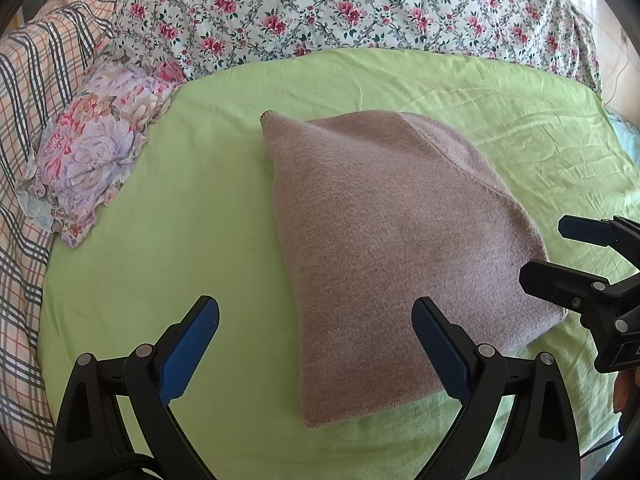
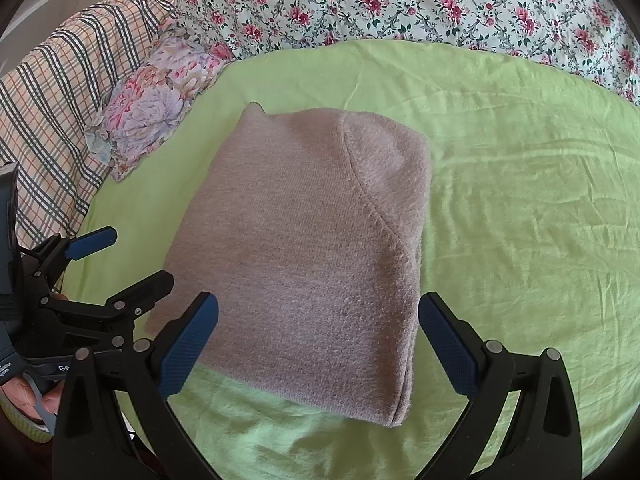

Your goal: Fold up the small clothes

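Note:
A mauve knit sweater lies folded into a compact rectangle on the green sheet; it also shows in the right wrist view. My left gripper is open and empty, hovering at the sweater's near left corner. My right gripper is open and empty, hovering over the sweater's near edge. The right gripper shows at the right edge of the left wrist view, open. The left gripper shows at the left of the right wrist view, open.
A floral quilt is heaped along the far side of the bed. A plaid blanket and a pink-purple flowered pillow lie at the left. Green sheet lies to the right of the sweater.

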`<state>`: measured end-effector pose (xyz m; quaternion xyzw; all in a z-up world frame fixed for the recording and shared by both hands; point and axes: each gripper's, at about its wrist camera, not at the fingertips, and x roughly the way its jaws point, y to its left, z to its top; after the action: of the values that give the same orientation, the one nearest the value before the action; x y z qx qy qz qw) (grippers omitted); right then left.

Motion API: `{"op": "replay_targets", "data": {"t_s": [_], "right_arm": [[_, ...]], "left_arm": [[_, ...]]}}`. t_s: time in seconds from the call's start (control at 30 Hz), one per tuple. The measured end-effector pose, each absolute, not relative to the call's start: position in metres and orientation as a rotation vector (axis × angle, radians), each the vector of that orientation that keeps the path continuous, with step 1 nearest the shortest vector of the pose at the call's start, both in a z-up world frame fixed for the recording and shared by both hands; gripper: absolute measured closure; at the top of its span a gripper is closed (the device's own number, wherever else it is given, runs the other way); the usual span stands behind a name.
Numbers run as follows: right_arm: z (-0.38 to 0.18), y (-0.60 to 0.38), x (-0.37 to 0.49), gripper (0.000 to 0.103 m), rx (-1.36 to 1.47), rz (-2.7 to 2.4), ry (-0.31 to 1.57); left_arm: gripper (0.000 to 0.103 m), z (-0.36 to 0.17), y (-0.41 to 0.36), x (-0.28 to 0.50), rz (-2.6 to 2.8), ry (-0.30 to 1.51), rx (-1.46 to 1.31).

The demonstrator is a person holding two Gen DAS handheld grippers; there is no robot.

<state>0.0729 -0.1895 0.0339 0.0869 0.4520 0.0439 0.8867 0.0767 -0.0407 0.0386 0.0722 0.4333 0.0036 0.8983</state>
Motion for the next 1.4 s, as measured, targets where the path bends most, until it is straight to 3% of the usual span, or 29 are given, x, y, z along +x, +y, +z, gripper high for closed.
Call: {"op": "replay_targets", "data": {"t_s": [1.4], "right_arm": [[0.0292, -0.1904, 0.0797, 0.003, 0.170, 0.100, 0.960]], "left_arm": [[0.006, 0.0412, -0.0453, 0.0810, -0.003, 0.897, 0.138]]}}
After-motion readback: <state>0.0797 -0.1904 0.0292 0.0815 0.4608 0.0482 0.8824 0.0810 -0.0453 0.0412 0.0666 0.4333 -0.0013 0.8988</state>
